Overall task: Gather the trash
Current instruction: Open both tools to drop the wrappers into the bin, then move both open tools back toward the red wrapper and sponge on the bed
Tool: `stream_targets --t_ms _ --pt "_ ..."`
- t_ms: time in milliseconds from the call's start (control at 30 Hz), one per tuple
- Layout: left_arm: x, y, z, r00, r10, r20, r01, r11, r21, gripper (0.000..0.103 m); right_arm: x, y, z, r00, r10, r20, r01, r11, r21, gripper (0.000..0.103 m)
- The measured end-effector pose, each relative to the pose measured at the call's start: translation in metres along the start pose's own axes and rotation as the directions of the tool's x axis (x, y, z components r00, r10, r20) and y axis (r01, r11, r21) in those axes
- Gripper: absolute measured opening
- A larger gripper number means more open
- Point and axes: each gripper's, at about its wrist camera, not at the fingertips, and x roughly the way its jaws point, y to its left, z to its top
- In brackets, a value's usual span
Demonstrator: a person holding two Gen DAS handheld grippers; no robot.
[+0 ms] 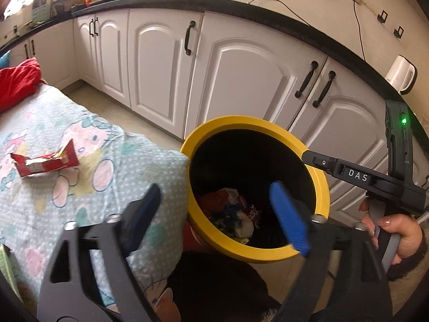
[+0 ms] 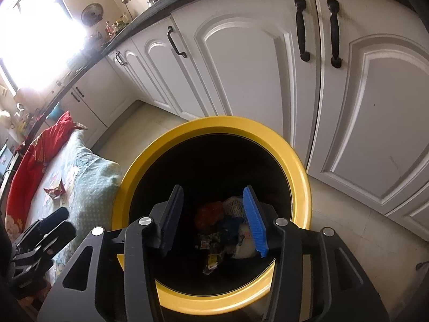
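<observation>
The red torn wrapper (image 1: 45, 162) lies on the bed's printed sheet (image 1: 112, 166), up and to the left of the left hand-held gripper (image 1: 214, 214), its long axis running roughly left-right. That gripper is nearer, gaping and empty; the right hand-held gripper (image 2: 213, 220) hangs over the yellow-rimmed bin (image 2: 214, 127) (also parted, holding nothing).

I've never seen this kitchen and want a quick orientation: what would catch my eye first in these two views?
The yellow-rimmed bin dominates, standing on the floor before the white cabinets, with wrappers piled at its bottom. The right tool hangs open and empty over its mouth. Beside the bin, a torn red wrapper lies on the cartoon-print cloth, ahead of the open left tool.
</observation>
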Motion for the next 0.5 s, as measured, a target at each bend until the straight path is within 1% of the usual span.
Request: stream_targets --t_ms 67,133,300,500 --pt "-0.004 0.000 0.001 1.000 0.013 0.011 -0.013 1.000 0.006 0.088 -0.003 0.002 0.000 1.000 0.000 0.007 0.000 1.000 -0.002 0.050" --pt "-0.009 0.001 0.002 1.000 0.017 0.021 -0.017 1.000 0.008 0.092 -0.005 0.005 0.001 1.000 -0.001 0.014 0.002 1.000 -0.007 0.050" --pt "-0.021 0.001 0.004 0.998 0.035 0.047 -0.036 0.999 0.017 0.092 -0.012 0.010 0.002 0.999 0.006 0.031 -0.006 1.000 -0.014 0.055" --pt "-0.039 0.006 0.005 0.994 0.062 0.088 -0.065 0.998 0.025 0.092 -0.022 0.018 0.003 0.999 0.022 0.049 -0.020 0.999 -0.025 0.056"
